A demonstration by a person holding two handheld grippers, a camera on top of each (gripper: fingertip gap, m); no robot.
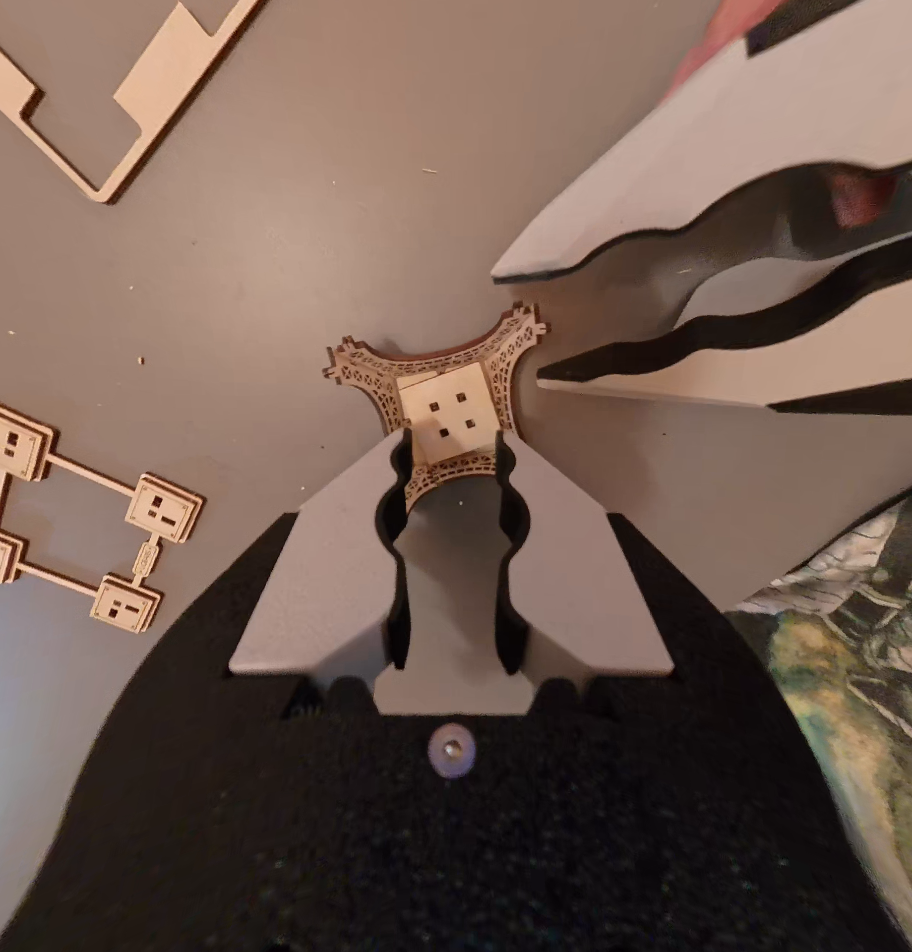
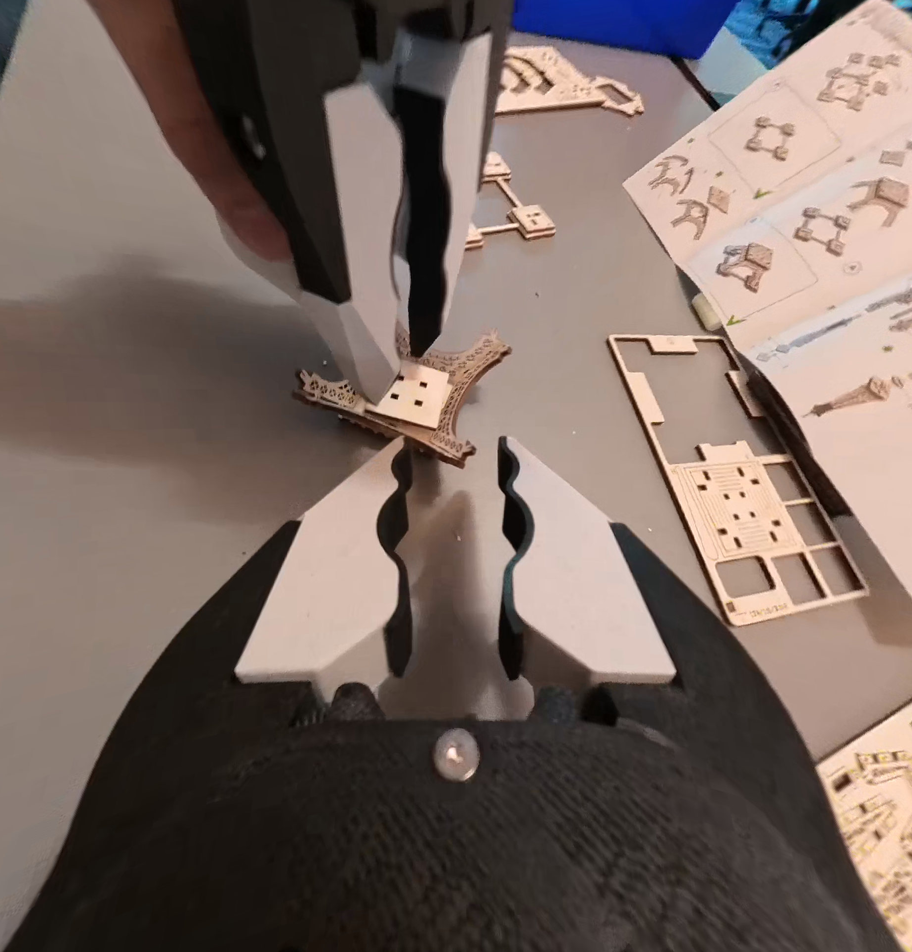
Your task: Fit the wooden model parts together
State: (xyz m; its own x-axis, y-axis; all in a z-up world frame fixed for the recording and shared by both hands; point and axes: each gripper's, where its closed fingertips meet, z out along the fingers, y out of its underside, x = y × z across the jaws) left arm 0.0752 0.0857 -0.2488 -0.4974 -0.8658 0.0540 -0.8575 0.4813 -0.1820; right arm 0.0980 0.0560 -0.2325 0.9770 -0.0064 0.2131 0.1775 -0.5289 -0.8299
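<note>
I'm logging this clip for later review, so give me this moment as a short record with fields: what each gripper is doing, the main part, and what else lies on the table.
main part: four-legged lattice tower base, square plate with four holes in its middle
left gripper: shut on the tower base
right gripper: open, empty, close to the base; contact unclear
four-pad wooden frame: lying apart, untouched
punched-out wooden sheet: flat on the grey table
instruction sheets: spread beside the punched-out sheet
</note>
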